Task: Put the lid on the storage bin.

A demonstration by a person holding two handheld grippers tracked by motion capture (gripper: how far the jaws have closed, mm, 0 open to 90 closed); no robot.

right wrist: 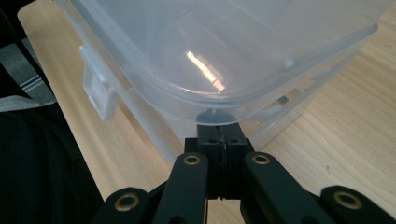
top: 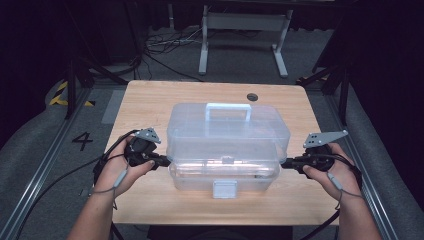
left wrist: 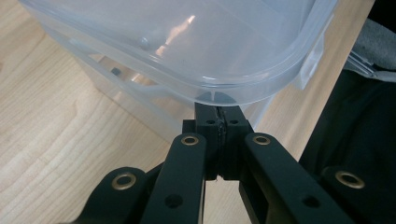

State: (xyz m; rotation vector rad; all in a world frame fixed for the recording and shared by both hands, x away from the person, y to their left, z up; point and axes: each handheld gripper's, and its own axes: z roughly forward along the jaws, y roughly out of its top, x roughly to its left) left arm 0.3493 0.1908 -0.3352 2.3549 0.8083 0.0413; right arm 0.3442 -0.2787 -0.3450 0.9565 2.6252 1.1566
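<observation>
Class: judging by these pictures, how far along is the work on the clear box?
Done: both grippers, left and right, are shut with their tips under the lid rim at each end. In hand: the lid looks lifted off the base, front latch undone. Left: taking the lid clear.

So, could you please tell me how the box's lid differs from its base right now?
The lid is domed, carries a handle on top and sits tilted, lifted off the base at the near side; the base rests flat on the table, is shallower, and has the latch at its front. Both are clear plastic, and shut left tongs and right tongs meet the lid's ends.
</observation>
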